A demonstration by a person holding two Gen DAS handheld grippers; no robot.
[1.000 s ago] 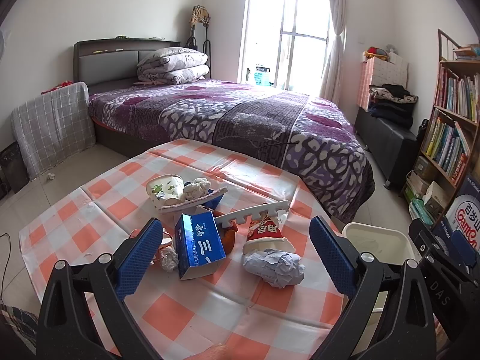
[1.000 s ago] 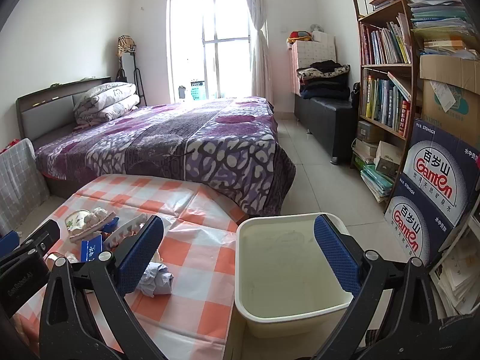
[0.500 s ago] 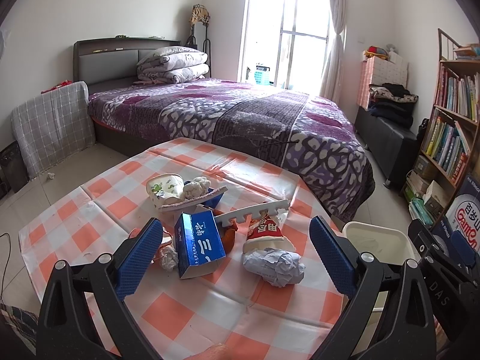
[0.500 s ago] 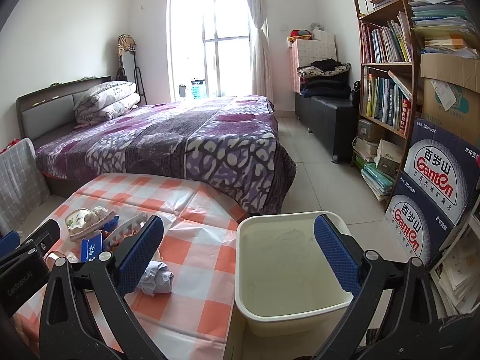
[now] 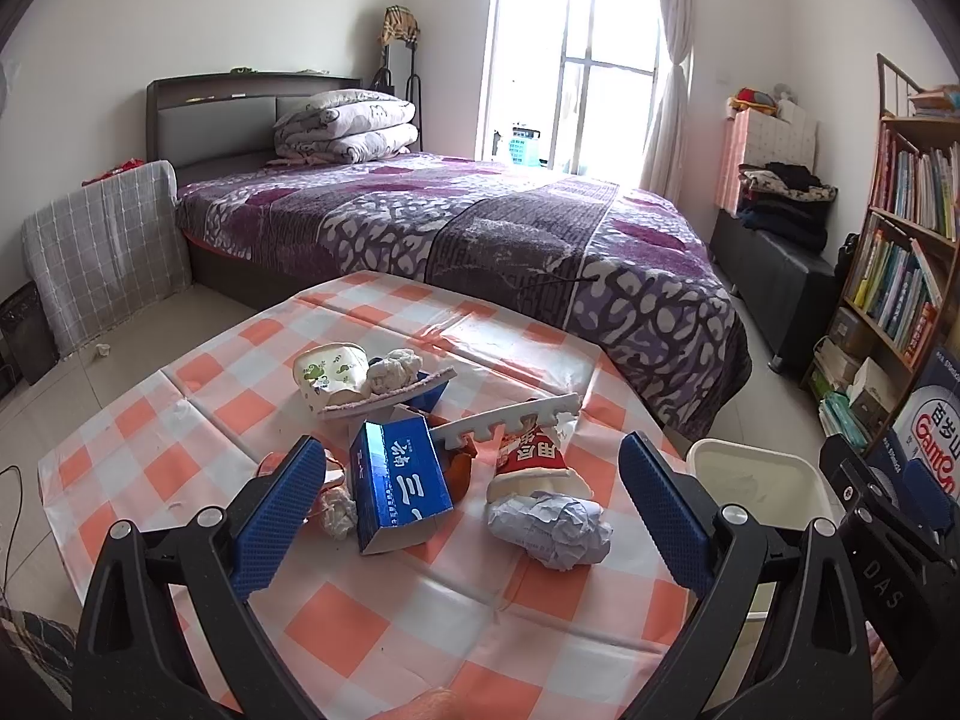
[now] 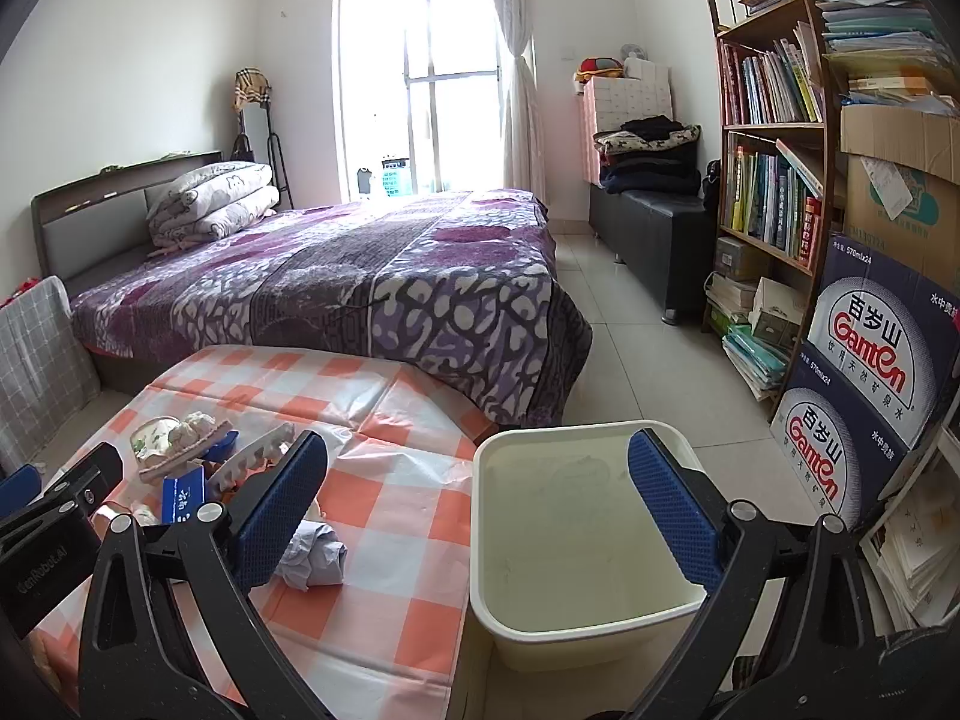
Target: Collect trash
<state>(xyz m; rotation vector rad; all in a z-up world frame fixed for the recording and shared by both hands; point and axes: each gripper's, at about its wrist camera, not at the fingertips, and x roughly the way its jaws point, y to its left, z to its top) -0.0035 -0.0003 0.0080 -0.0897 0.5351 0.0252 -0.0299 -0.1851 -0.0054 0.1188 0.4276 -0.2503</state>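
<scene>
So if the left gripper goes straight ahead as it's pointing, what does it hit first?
Most likely the blue carton, lying between the open left gripper's fingers, with the paper ball just to its right. Depth is hard to judge in the fisheye view.

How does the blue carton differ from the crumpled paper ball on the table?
The blue carton is a glossy box with flat faces and white print; the crumpled paper ball is pale, wrinkled and roundish. The carton lies nearer the left gripper, the ball nearer the white bin. Both rest on the checked tablecloth, ungrasped.
</scene>
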